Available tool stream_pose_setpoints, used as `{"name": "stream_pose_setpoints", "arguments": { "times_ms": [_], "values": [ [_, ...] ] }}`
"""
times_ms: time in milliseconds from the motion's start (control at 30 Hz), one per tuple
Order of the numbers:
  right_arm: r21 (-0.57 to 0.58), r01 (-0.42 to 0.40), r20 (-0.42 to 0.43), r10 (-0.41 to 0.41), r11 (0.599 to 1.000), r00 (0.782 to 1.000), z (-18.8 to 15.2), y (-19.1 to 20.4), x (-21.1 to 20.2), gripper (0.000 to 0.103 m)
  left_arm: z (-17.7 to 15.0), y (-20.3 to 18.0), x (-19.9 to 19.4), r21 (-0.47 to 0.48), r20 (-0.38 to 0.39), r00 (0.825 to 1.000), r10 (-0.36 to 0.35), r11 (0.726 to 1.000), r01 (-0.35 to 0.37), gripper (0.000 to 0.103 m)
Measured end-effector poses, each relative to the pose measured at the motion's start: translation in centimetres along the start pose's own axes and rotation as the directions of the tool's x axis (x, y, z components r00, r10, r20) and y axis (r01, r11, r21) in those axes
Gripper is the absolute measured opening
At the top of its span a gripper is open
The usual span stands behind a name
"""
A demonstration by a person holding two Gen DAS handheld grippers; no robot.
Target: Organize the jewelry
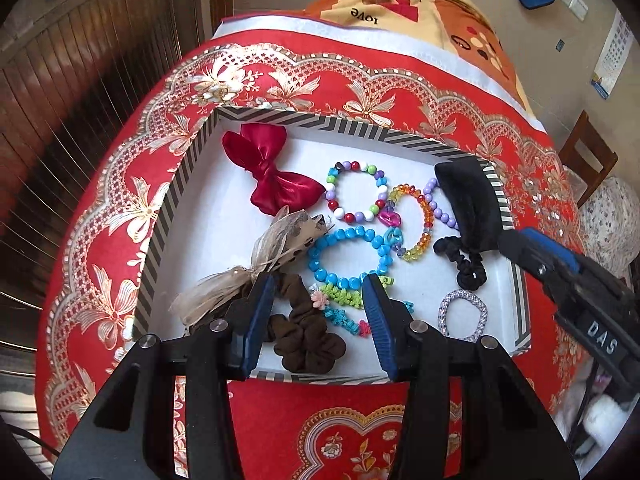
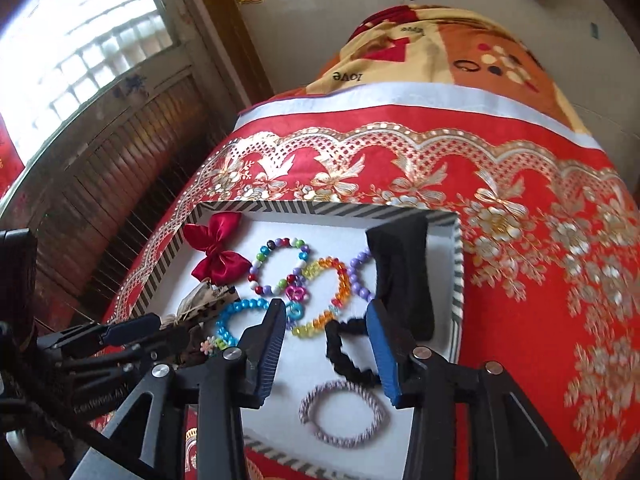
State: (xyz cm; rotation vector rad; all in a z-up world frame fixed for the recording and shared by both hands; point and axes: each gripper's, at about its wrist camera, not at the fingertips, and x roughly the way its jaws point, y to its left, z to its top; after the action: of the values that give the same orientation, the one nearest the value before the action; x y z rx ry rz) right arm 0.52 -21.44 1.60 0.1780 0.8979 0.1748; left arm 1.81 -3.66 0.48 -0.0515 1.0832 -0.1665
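A striped-rim white box [image 1: 188, 176] holds a red satin bow [image 1: 272, 176], a multicolour bead bracelet [image 1: 356, 192], an orange-yellow bracelet [image 1: 420, 216], a blue bead bracelet [image 1: 348, 256], a brown scrunchie [image 1: 304, 336], a black scrunchie [image 1: 468, 264] and a grey woven hair tie [image 1: 464, 312]. My left gripper [image 1: 320, 304] is open and empty above the brown scrunchie. My right gripper [image 2: 326, 324] is open and empty over the box's right part, above the black scrunchie [image 2: 348, 352] and the hair tie [image 2: 344, 412]; it also shows in the left wrist view [image 1: 560, 268].
A black velvet pouch [image 1: 468, 204] leans on the box's right rim [image 2: 456, 280]. A beige ribbon bow [image 1: 248, 268] and green and teal hair clips [image 1: 344, 300] lie in the box. The red floral tablecloth [image 1: 360, 432] covers the table; a folded blanket [image 1: 400, 0] lies behind.
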Motion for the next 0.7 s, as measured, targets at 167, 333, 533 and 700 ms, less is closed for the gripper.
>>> {"name": "stream_pose_setpoints", "arguments": {
  "times_ms": [167, 333, 533, 700],
  "values": [
    [0.024, 0.037, 0.009, -0.037, 0.999, 0.999, -2.1, 0.6, -1.4, 0.040, -0.6, 0.0, -1.0, 0.014, 0.018, 1.000, 0.006, 1.000, -0.006, 0.045],
    [0.052, 0.057, 0.022, -0.058, 0.997, 0.998, -3.5, 1.3, -2.3, 0.041, -1.2, 0.2, -2.1, 0.027, 0.044, 0.999, 0.018, 0.999, -0.019, 0.045],
    [0.066, 0.067, 0.043, -0.070, 0.996, 0.997, -4.1, 2.3, -3.4, 0.042, -1.7, 0.3, -3.8, 0.042, 0.096, 0.995, 0.031, 0.998, -0.035, 0.045],
    [0.052, 0.080, 0.059, -0.083, 0.995, 0.995, -4.3, 3.2, -4.3, 0.043, -2.1, 0.1, -4.7, 0.061, 0.114, 0.993, 0.036, 0.997, -0.043, 0.045]
  ]
}}
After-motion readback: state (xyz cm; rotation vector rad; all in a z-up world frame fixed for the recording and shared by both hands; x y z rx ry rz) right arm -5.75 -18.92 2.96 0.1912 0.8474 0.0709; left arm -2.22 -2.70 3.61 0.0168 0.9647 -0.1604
